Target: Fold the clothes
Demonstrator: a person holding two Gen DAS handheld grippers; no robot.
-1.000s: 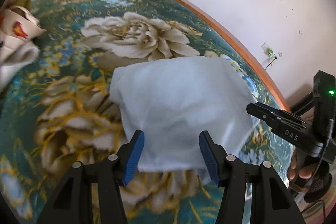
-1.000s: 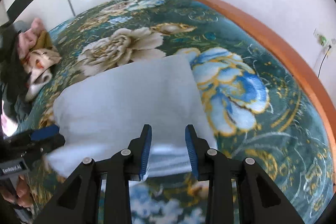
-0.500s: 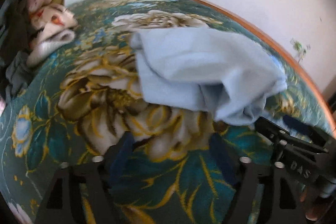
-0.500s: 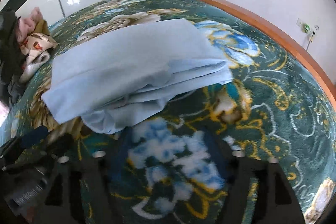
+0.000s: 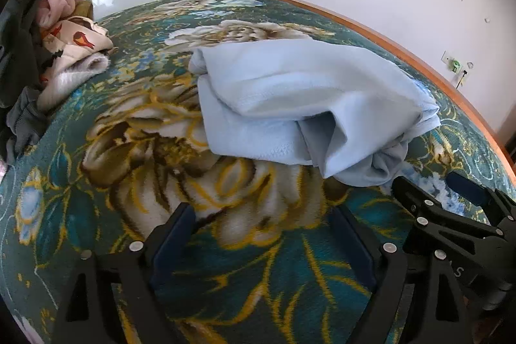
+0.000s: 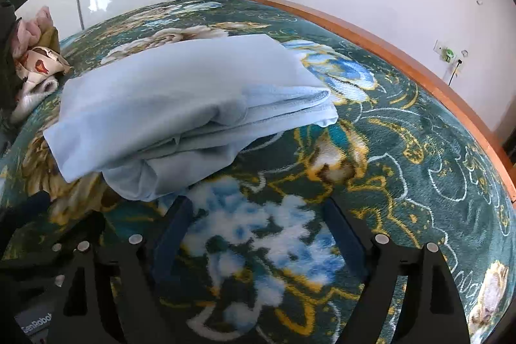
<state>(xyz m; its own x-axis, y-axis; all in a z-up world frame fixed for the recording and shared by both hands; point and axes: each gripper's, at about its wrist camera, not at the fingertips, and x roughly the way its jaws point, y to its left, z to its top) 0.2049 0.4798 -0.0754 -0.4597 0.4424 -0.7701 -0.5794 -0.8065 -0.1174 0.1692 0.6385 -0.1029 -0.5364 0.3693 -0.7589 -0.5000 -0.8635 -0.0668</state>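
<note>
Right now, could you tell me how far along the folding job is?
The light blue garment lies folded in layers on the floral blanket, though its near edge is bunched. Left gripper and right gripper are open, holding nothing. The clothes pile looks unfolded.

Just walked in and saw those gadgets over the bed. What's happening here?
Someone is folding clothes with a handheld tool in each hand. A light blue garment lies folded in layers on the floral blanket. The left tool and right tool are both open, holding nothing, just short of its near edge. More crumpled clothes sit in a pile to the left.
</note>
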